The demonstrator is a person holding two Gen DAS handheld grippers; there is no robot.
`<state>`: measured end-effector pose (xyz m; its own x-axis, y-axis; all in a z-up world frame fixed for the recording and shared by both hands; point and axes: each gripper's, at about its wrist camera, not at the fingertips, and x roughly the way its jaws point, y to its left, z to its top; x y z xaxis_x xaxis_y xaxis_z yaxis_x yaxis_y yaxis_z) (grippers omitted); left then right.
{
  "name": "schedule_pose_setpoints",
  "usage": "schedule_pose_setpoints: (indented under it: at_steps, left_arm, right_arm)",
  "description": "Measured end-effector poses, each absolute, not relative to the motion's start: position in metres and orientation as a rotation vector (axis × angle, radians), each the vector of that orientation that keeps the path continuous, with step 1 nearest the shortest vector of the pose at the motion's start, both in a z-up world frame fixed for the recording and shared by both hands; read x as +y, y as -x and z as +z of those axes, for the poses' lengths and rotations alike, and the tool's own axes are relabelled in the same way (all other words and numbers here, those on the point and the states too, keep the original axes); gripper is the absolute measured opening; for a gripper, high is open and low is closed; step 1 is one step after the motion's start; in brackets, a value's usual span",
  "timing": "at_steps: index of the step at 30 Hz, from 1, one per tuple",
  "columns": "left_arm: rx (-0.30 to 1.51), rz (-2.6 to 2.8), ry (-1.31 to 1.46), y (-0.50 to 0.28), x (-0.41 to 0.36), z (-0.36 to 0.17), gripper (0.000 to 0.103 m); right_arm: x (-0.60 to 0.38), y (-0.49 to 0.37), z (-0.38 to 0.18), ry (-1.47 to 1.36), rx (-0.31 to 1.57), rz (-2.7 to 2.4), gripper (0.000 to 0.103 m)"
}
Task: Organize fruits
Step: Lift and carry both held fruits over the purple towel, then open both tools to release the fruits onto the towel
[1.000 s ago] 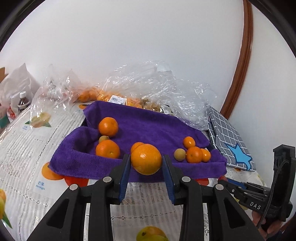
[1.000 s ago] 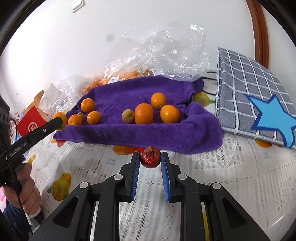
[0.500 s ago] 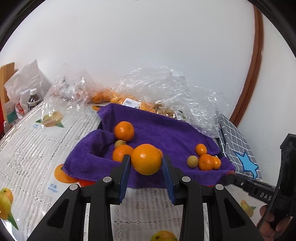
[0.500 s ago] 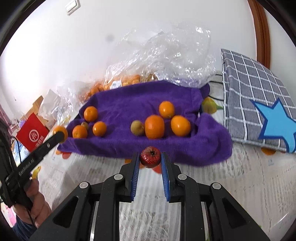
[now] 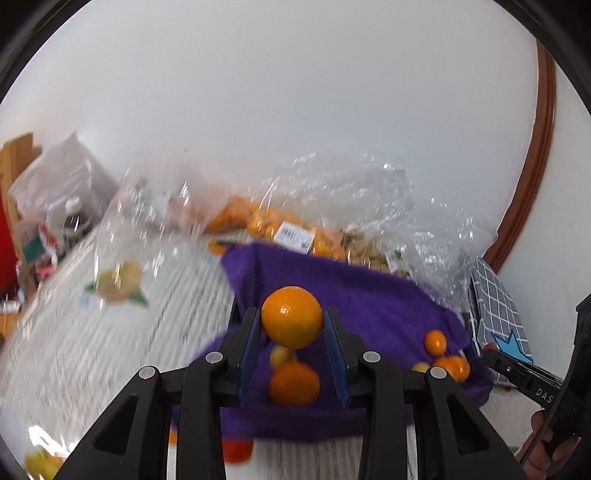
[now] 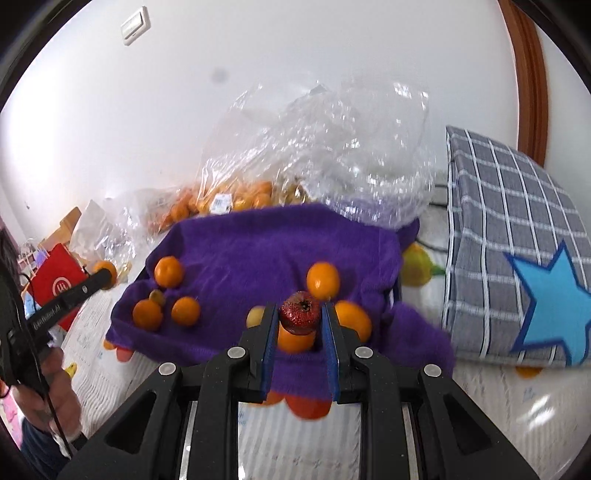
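The left wrist view is motion-blurred and shows what the right one does not: a grey bag (image 5: 62, 184) with a bottle (image 5: 74, 218) at the far left of the tabletop (image 5: 92, 332), and the label (image 5: 295, 236) on the bagged oranges (image 5: 258, 221). The right wrist view is sharper and alone shows a wall switch (image 6: 136, 26), a red bag (image 6: 55, 284) and nearly the whole checked cushion (image 6: 517, 240) with its blue star. Both views show the purple towel (image 6: 266, 254) spread before clear plastic bags (image 6: 325, 147); on it lie three oranges (image 6: 168, 271) and a small yellowish fruit at its left, and more oranges (image 6: 323, 280) at its right. The left tool (image 5: 293, 328) is closed to the width of an orange (image 5: 291, 317), which it grips between its blue pads, raised over the towel's near left part. The right tool (image 6: 300, 321) is closed narrower on a small red fruit (image 6: 300, 312), held over the towel's near right edge, just above the oranges there.
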<state>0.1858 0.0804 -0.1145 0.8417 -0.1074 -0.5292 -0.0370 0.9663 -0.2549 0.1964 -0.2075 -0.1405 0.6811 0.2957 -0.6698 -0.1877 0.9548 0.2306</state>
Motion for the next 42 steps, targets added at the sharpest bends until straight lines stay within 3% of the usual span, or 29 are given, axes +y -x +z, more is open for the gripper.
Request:
schedule_pose_setpoints:
  at_steps: [15,25,42]
  left_arm:
    - [0.633,-0.088,0.223,-0.266,0.072,-0.098,0.033]
    - [0.763,-0.144,0.209,-0.309,0.034,-0.133,0.033]
    - [0.895,-0.181,0.062,-0.320,0.017,-0.168,0.033]
  right_arm:
    - [-0.205,-0.279,-0.131,-0.101,0.765,0.235,0.023]
    - [-0.209,-0.318,-0.170,-0.106,0.915,0.233,0.023]
    - [-0.195,-0.337,-0.201,-0.008,1.006,0.183,0.023]
